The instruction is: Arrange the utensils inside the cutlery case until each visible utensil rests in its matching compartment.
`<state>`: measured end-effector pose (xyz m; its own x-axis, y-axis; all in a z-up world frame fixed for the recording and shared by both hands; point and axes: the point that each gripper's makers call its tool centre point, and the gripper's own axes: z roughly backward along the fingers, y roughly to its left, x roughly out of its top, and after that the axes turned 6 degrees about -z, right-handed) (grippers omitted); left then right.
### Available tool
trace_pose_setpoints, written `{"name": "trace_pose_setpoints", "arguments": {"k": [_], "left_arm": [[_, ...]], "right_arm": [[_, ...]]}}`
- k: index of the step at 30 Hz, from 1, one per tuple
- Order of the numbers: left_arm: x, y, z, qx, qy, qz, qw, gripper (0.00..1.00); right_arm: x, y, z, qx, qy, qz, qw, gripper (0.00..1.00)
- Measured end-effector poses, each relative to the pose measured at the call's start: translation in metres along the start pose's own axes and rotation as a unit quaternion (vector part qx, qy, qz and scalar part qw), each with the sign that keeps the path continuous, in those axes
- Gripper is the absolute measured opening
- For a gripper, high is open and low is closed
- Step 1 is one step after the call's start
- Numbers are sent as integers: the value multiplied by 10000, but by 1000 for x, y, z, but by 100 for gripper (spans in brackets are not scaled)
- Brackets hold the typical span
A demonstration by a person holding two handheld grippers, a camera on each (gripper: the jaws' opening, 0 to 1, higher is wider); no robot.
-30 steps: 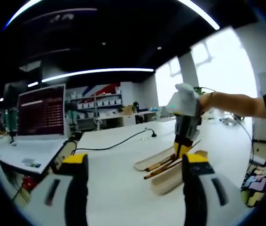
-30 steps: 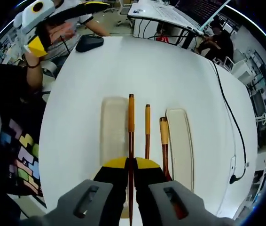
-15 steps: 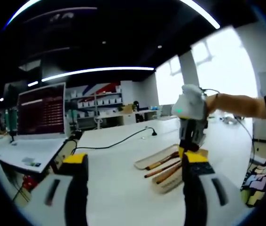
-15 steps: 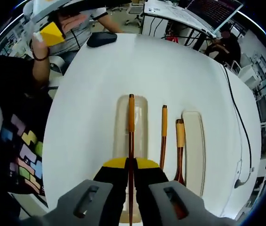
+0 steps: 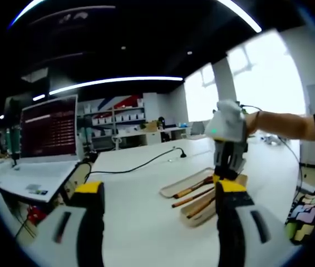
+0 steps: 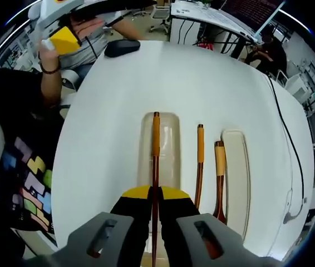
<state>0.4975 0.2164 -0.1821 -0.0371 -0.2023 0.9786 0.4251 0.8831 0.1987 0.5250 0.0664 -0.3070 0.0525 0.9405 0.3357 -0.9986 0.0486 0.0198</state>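
My right gripper (image 6: 154, 193) is shut on a long brown wooden utensil (image 6: 155, 144) that runs straight ahead, held above the beige case tray (image 6: 168, 139). Two more wooden utensils (image 6: 199, 161) (image 6: 220, 167) lie on the white table (image 6: 107, 111) between that tray and a second beige tray (image 6: 236, 167). In the left gripper view the right gripper (image 5: 224, 178) hangs over the trays (image 5: 186, 186), and my left gripper (image 5: 160, 192) stands open with nothing between its fingers, well off the table. In the right gripper view the left gripper (image 6: 63, 39) shows at the upper left, in a hand.
A black mouse (image 6: 121, 48) lies at the table's far edge. A black cable (image 5: 141, 167) crosses the table towards a screen (image 5: 49, 128) on a neighbouring desk. A person (image 6: 263, 47) sits at the far right. A patterned cloth (image 6: 26, 183) hangs at the table's left side.
My right gripper has carried the utensil sideways from beside the other two to over the left tray. The left gripper has stayed open and in place.
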Motion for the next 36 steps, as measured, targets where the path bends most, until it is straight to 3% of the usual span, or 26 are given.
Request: {"name": "trace_pose_setpoints", "arguments": {"k": [14, 36], "left_arm": [[-5, -1, -2, -2, 86, 10, 10000, 86], [-7, -4, -4, -47, 149, -14, 9999, 86]], "right_arm": [[-6, 9, -8, 351, -22, -393, 9986, 3], [-5, 9, -13, 420, -221, -494, 9977, 4]]}}
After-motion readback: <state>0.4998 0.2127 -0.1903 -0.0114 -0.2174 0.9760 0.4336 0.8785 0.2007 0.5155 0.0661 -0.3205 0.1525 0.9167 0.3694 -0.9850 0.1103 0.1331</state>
